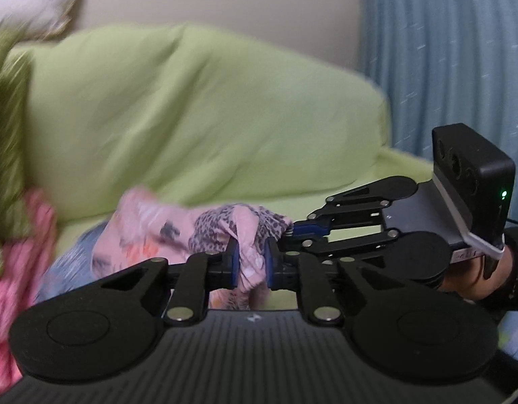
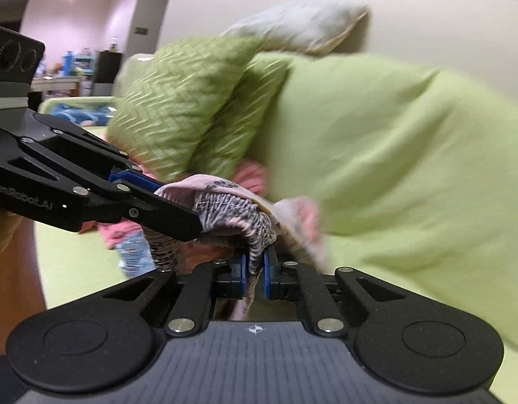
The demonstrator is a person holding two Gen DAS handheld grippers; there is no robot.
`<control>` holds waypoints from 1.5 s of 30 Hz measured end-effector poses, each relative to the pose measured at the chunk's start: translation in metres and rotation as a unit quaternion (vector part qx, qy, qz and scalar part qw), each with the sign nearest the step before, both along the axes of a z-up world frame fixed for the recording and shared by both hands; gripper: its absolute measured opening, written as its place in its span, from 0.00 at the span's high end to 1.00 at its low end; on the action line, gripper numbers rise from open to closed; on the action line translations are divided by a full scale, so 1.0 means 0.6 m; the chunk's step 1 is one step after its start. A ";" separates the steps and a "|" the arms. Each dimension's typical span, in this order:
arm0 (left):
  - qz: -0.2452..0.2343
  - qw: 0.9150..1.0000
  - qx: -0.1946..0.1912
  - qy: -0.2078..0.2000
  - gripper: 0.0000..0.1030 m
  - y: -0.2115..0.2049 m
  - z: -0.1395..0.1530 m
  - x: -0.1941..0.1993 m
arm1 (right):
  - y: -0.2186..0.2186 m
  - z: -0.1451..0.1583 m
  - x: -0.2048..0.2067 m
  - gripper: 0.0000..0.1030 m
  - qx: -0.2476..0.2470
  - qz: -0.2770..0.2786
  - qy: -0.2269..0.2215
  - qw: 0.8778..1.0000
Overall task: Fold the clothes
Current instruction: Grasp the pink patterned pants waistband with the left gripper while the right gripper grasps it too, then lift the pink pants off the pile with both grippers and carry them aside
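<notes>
The left tongs (image 1: pixel 251 262) are clamped on a bunched fold of a pink garment with a leopard-print part (image 1: pixel 225 225), the cloth pinched between their blue pads (image 1: pixel 234 262). The right tongs (image 2: pixel 255 271) grip the same garment at another spot, its patterned cloth squeezed between their blue pads and draping over them. In the left wrist view the right tongs reach in from the right and their tips meet the cloth close beside the left tongs. The garment hangs in the tongs in front of the green sofa (image 1: pixel 191 111), just before its large back cushion. Beyond the garment, against the sofa, lie a pink striped cloth (image 1: pixel 13 269) and a pale blue cloth (image 1: pixel 70 256), both blurred. Two green zigzag cushions (image 2: pixel 178 101) and a pale pillow (image 2: pixel 302 27) lean on the sofa, and a blue curtain (image 1: pixel 460 50) hangs at its end
</notes>
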State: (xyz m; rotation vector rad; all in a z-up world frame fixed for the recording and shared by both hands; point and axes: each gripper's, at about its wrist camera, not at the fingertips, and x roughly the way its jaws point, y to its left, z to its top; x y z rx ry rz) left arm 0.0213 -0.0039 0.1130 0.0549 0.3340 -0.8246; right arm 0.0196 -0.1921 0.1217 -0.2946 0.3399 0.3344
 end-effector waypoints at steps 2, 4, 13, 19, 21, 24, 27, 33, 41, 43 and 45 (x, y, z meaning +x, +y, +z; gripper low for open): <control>-0.020 1.000 -0.012 -0.018 0.89 -0.040 0.031 -0.030 | -0.043 0.040 -0.041 0.93 -0.012 -0.025 -0.017 0.999; -0.043 0.998 -0.025 -0.031 0.89 -0.078 0.056 -0.064 | -0.086 0.079 -0.088 0.93 -0.023 -0.048 -0.032 0.998; -0.142 0.987 -0.080 -0.009 0.90 -0.189 0.079 -0.156 | -0.222 0.137 -0.299 0.93 -0.069 -0.140 -0.033 0.987; -0.194 0.979 -0.064 0.015 0.91 -0.248 0.051 -0.152 | -0.280 0.116 -0.333 0.93 -0.050 -0.176 -0.002 0.983; -0.203 0.977 -0.055 0.023 0.91 -0.262 0.039 -0.150 | -0.294 0.108 -0.335 0.93 -0.048 -0.182 0.007 0.982; -0.215 0.975 -0.041 0.029 0.91 -0.281 0.023 -0.149 | -0.315 0.100 -0.333 0.93 -0.041 -0.185 0.017 0.982; -0.202 0.977 -0.047 0.039 0.92 -0.289 0.010 -0.141 | -0.336 0.094 -0.328 0.93 -0.033 -0.188 0.024 0.981; -0.196 0.978 -0.046 0.059 1.00 -0.275 -0.003 -0.131 | -0.364 0.101 -0.315 0.94 0.014 -0.212 0.019 0.977; -0.183 0.983 -0.005 0.005 0.31 -0.314 -0.012 -0.113 | -0.395 0.077 -0.288 0.99 0.038 -0.238 0.040 0.970; -0.193 0.981 0.003 0.008 0.33 -0.342 -0.021 -0.092 | -0.406 0.058 -0.279 0.99 0.049 -0.237 0.051 0.969; -0.206 0.978 0.014 0.027 0.37 -0.377 -0.033 -0.067 | -0.418 0.041 -0.273 0.99 0.055 -0.242 0.056 0.967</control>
